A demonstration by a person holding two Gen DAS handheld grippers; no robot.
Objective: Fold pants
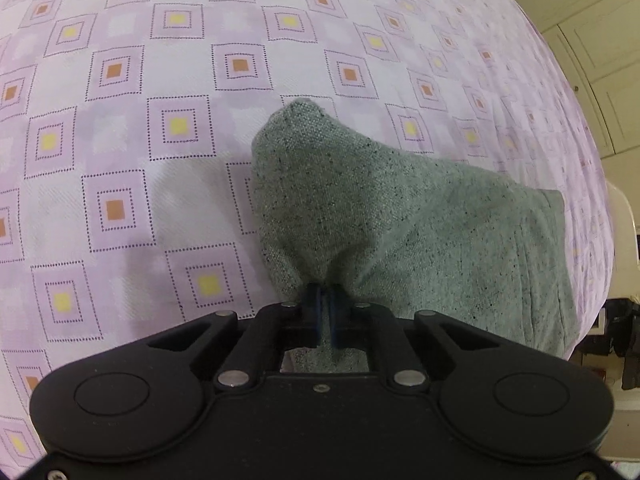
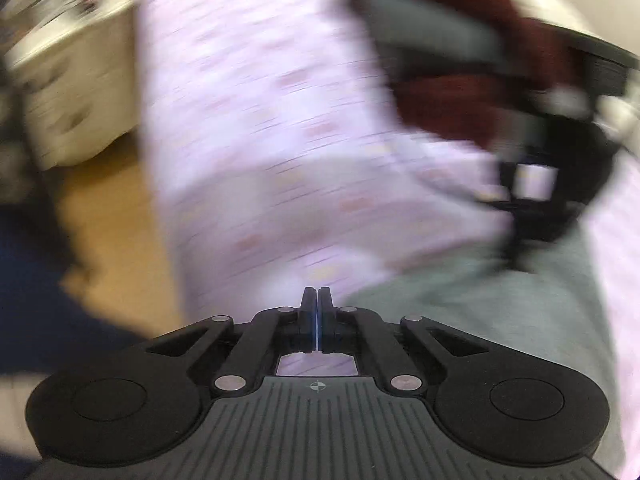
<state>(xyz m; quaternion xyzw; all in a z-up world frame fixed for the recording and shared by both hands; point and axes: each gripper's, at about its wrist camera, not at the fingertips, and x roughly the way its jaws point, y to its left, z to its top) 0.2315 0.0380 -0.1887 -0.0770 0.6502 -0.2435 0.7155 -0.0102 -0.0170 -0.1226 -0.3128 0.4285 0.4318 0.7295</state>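
Observation:
The grey-green speckled pants [image 1: 392, 220] lie on the pink patterned bedsheet [image 1: 140, 140], bunched up toward my left gripper [image 1: 327, 294]. That gripper is shut on a pinch of the pants fabric and lifts it a little off the sheet. In the blurred right wrist view, my right gripper [image 2: 317, 294] is shut with nothing between its fingers, above the sheet [image 2: 280, 140]. The pants [image 2: 500, 300] lie to its right, and the left gripper [image 2: 552, 184] shows as a dark shape above them.
The bed's right edge [image 1: 592, 184] curves down past the pants, with cream cabinet doors [image 1: 600, 40] beyond. In the right wrist view, a wooden floor [image 2: 116, 232] and cream furniture [image 2: 80, 80] lie left of the bed. A person in dark red [image 2: 460, 92] is at the top right.

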